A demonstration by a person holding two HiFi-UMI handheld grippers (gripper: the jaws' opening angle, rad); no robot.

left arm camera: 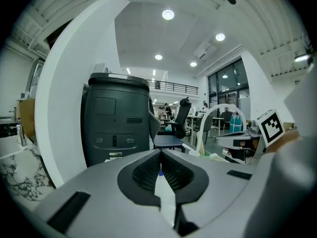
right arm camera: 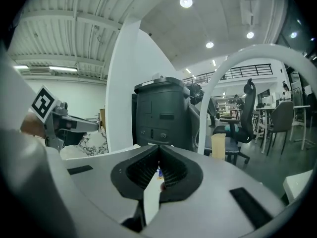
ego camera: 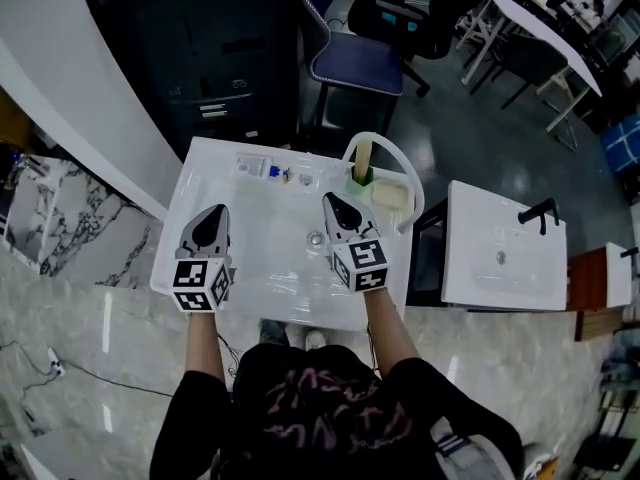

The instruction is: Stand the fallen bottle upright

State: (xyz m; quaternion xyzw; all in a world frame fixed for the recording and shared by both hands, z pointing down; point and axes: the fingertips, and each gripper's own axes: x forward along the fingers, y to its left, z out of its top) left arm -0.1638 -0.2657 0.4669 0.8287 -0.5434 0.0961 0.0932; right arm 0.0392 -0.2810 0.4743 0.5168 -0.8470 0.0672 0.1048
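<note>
A small clear bottle (ego camera: 259, 168) with a blue cap lies on its side near the far edge of the white tabletop (ego camera: 270, 288). My left gripper (ego camera: 213, 213) hovers over the table's left part, well short of the bottle, its jaws shut and empty. My right gripper (ego camera: 331, 202) is over the middle right, also shut with nothing in it, and points toward the far edge. In the left gripper view the jaws (left arm camera: 160, 155) meet with only a sliver of blue showing past them. The right gripper view shows its jaws (right arm camera: 159, 150) closed the same way.
A white basket (ego camera: 405, 200) with an arched handle stands at the table's far right corner, holding a tan block in a green holder. A small drain hole (ego camera: 315, 238) sits mid-table. Beyond are a dark cabinet (ego camera: 215, 58) and a blue chair (ego camera: 350, 63); a second white top (ego camera: 505, 248) stands to the right.
</note>
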